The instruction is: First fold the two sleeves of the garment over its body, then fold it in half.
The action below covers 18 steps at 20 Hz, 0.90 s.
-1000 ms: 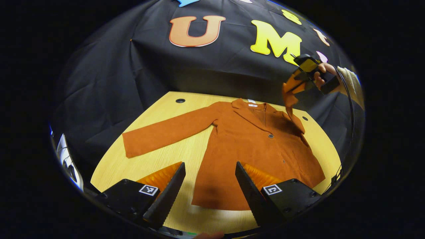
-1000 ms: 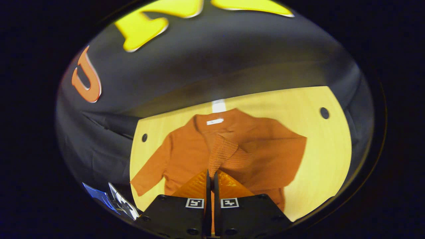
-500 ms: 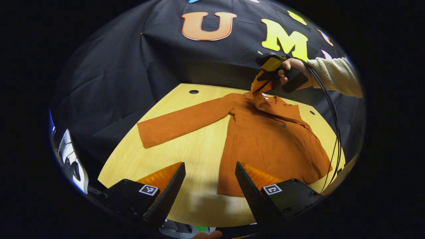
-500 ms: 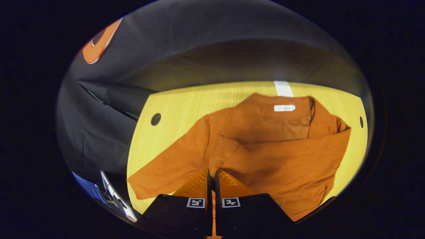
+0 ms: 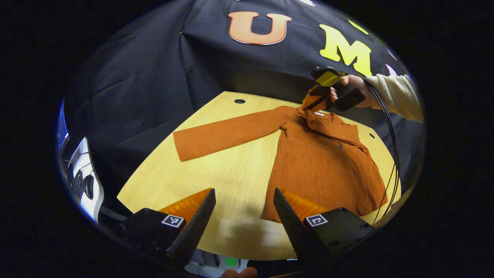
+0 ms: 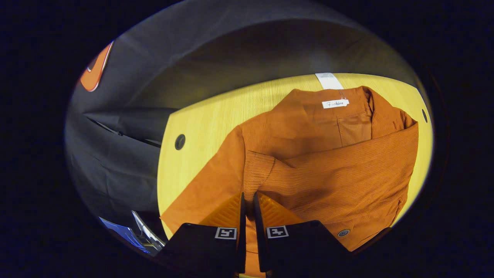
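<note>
While R gripper (image 6: pixel 247 200) pinches garment's sleeve cuff (image 6: pixel 256 173) over its body (image 5: pixel 320 162), L gripper (image 5: pixel 244 200) hangs wide apart above table (image 5: pixel 216 170).

Your rust-orange garment (image 5: pixel 320 166) lies flat toward the table's right edge, one sleeve (image 5: pixel 227 133) outstretched leftward, the other sleeve (image 6: pixel 328 170) folded across its body.

A light wooden desk (image 5: pixel 216 170) with a rounded edge stands before the black cloth wall (image 5: pixel 146 77). Small dark round holes (image 5: pixel 239 101) sit near its far corners. A white strip (image 6: pixel 329 80) marks its far edge.
</note>
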Motion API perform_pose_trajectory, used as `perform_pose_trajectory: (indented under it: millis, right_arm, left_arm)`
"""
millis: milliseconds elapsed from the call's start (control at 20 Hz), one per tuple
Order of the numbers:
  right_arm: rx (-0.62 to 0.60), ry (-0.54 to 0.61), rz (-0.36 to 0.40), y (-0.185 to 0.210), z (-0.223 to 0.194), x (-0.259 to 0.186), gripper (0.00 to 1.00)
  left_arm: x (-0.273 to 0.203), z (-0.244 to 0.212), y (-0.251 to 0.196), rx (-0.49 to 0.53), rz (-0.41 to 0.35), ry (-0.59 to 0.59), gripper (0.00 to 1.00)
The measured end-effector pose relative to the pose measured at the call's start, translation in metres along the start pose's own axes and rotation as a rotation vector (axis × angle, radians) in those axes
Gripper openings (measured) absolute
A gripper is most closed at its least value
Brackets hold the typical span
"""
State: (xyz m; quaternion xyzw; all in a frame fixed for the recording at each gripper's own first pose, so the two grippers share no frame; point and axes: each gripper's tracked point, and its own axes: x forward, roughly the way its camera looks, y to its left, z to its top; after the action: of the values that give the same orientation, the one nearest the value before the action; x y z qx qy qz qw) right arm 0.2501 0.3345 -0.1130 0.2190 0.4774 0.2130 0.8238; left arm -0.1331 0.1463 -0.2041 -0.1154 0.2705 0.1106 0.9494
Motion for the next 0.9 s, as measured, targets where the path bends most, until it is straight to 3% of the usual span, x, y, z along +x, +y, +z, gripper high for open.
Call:
perform_pose_trajectory:
  millis: [50, 100, 200, 250, 300, 350, 400, 450, 500, 550, 800, 850, 900]
  right_arm:
    - [0.038, 0.015, 0.086, 0.014, -0.001, -0.015, 0.12]
    - [0.072, 0.026, 0.126, 0.020, -0.003, -0.031, 0.26]
    - [0.083, 0.010, 0.126, 0.007, -0.002, -0.054, 0.53]
    - [0.083, 0.005, 0.126, 0.005, -0.003, -0.061, 0.53]
    - [0.085, 0.005, 0.140, 0.003, -0.005, -0.073, 0.61]
    - [0.084, 0.008, 0.157, 0.002, -0.008, -0.086, 0.53]
    - [0.072, 0.000, 0.167, -0.003, -0.009, -0.098, 0.64]
    - [0.050, -0.004, 0.165, -0.011, -0.010, -0.108, 0.63]
    - [0.021, -0.011, 0.145, -0.023, -0.011, -0.118, 0.81]
    - [-0.010, -0.020, 0.127, -0.034, -0.012, -0.128, 0.88]
    - [-0.243, -0.086, -0.012, -0.112, -0.025, -0.184, 0.92]
    - [-0.310, -0.107, -0.058, -0.136, -0.030, -0.197, 0.87]
    - [-0.371, -0.128, -0.110, -0.162, -0.036, -0.211, 0.94]
  left_arm:
    - [0.000, 0.002, 0.001, -0.003, 0.005, -0.003, 0.98]
    - [0.000, 0.004, 0.002, -0.002, 0.012, 0.000, 0.98]
    - [0.000, 0.015, 0.004, -0.003, 0.034, -0.015, 0.98]
    - [0.001, 0.023, 0.010, -0.006, 0.049, -0.026, 0.98]
    - [0.003, 0.031, 0.019, -0.016, 0.076, -0.036, 0.98]
    - [0.005, 0.037, 0.030, -0.038, 0.117, -0.036, 0.98]
    - [0.007, 0.048, 0.039, -0.074, 0.144, -0.040, 0.98]
    - [0.010, 0.057, 0.042, -0.110, 0.156, -0.034, 0.98]
    - [0.014, 0.066, 0.049, -0.140, 0.170, -0.023, 0.98]
    - [0.020, 0.075, 0.056, -0.163, 0.182, -0.020, 0.98]
    - [0.060, 0.112, 0.092, -0.291, 0.221, 0.027, 0.98]
    - [0.071, 0.112, 0.101, -0.311, 0.222, 0.057, 0.98]
    - [0.082, 0.108, 0.108, -0.331, 0.220, 0.113, 0.99]
